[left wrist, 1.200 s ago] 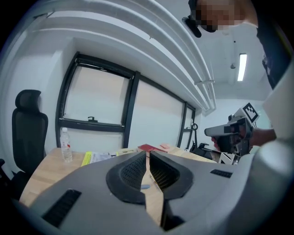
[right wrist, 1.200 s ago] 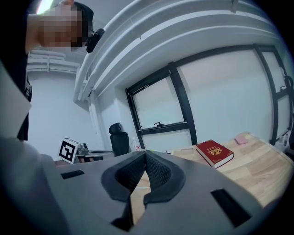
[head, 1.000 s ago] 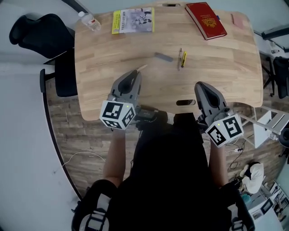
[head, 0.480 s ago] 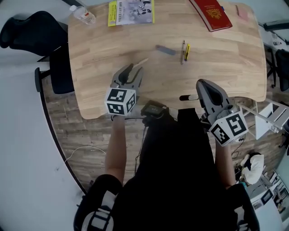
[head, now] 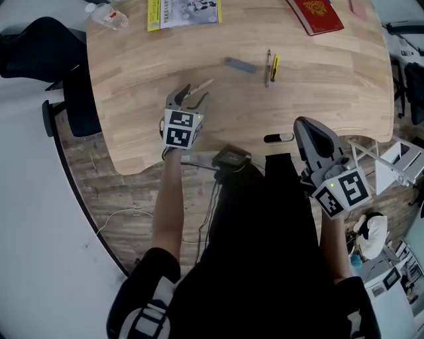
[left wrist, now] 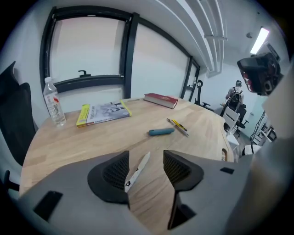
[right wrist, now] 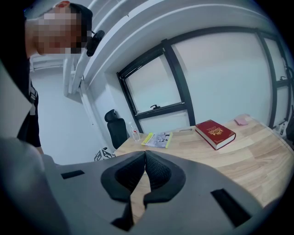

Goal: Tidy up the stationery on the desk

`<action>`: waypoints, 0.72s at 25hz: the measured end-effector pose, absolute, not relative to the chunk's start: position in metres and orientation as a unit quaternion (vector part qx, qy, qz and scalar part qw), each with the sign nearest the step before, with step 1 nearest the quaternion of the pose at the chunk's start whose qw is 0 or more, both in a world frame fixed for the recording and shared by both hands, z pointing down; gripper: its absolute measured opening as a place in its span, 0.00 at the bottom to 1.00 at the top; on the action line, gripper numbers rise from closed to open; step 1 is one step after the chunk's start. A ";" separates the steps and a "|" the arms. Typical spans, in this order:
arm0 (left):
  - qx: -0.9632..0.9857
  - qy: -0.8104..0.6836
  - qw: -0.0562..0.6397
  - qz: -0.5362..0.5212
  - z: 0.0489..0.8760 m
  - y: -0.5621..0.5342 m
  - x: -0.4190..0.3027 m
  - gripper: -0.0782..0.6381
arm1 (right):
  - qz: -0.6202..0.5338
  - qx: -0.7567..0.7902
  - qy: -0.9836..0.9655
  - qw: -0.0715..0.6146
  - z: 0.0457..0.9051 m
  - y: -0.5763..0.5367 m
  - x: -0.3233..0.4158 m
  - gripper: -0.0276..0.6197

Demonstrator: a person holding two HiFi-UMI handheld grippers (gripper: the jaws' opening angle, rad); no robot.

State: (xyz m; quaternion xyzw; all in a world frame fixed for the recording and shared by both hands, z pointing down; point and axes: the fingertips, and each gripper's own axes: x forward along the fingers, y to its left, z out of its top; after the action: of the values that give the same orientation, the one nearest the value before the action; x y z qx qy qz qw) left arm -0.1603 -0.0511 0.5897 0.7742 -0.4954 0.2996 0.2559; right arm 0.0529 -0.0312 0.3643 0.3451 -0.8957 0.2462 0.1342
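My left gripper [head: 187, 99] hangs low over the wooden desk [head: 132, 93], and its jaws have just been opening. They stand wide, with a white pen [left wrist: 138, 170] lying on the wood in the gap between them, untouched. In the head view that white pen [head: 203, 85] lies just past the fingertips. Farther out lie a blue-grey marker [head: 240, 65] and a yellow pen [head: 274, 66] beside a thin dark one. My right gripper [head: 310, 131] hovers at the desk's near edge, shut with nothing in it; its pads [right wrist: 151, 167] meet.
A red book [head: 317, 14], a yellow-edged booklet [head: 183, 12], a water bottle [head: 106, 14] and a pink item [head: 358, 6] lie along the far edge. A dark cable slot [head: 278, 138] sits by the near edge. A black chair [head: 40, 46] stands at the left.
The left gripper has gone forward and down toward the white pen, and its jaws have opened. The right gripper has barely shifted and stays shut.
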 end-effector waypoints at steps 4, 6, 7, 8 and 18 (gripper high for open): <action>0.767 -0.479 0.264 0.336 0.616 -0.056 -0.165 0.42 | 0.249 0.342 -0.894 0.144 0.368 -0.033 0.050 0.07; 0.763 -0.467 0.264 0.362 0.628 -0.056 -0.167 0.42 | 0.250 0.342 -0.894 0.149 0.369 -0.035 0.050 0.07; 0.762 -0.461 0.262 0.372 0.632 -0.057 -0.168 0.42 | 0.251 0.342 -0.893 0.150 0.370 -0.036 0.050 0.07; 0.762 -0.456 0.259 0.380 0.636 -0.057 -0.169 0.42 | 0.252 0.342 -0.893 0.151 0.370 -0.036 0.050 0.07; 0.746 -0.437 0.263 0.428 0.664 -0.048 -0.172 0.27 | 0.261 0.341 -0.890 0.154 0.378 -0.040 0.050 0.07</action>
State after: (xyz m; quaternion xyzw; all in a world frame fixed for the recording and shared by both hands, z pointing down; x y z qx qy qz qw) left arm -0.1716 -0.0485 0.6640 0.7465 -0.4366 0.4277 0.2632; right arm 0.0499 -0.0396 0.3775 0.3408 -0.8900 0.2609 0.1538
